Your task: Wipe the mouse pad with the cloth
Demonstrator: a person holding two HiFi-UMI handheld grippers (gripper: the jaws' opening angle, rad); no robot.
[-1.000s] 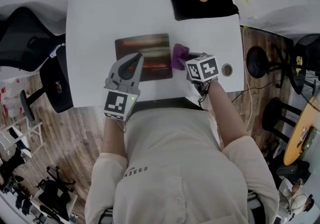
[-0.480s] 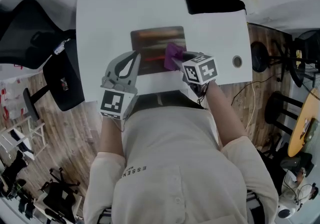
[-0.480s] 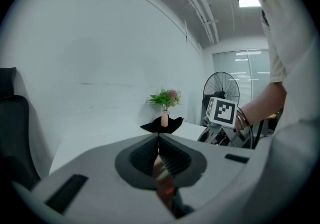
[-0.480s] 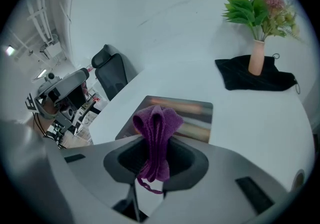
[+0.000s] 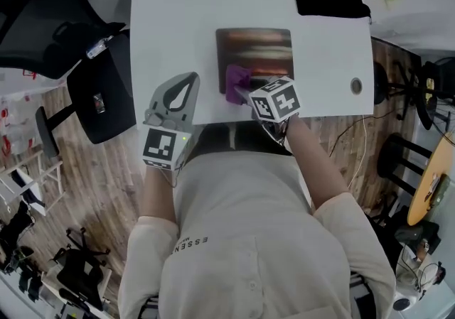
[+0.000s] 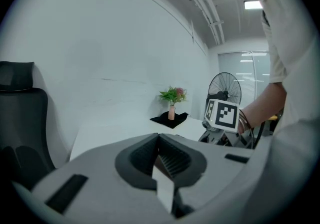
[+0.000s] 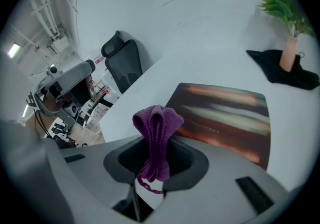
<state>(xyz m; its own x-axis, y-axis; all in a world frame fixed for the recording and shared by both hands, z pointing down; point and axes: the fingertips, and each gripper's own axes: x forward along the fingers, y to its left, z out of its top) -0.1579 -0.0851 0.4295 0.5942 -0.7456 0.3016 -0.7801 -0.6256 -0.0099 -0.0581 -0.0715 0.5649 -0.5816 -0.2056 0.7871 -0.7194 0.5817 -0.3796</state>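
purple cloth is pinched in the right claw at the lower left corner of the mouse pad, which extends up and right from it. the left claw is closed, holding nothing, farther left.

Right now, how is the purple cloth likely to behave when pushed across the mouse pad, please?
Probably floppy: the purple cloth folds over where the right tool pinches it. Likely light, as a thin bunch of soft fabric. It may bunch rather than slide flat on the mouse pad, since only a folded end sticks out.
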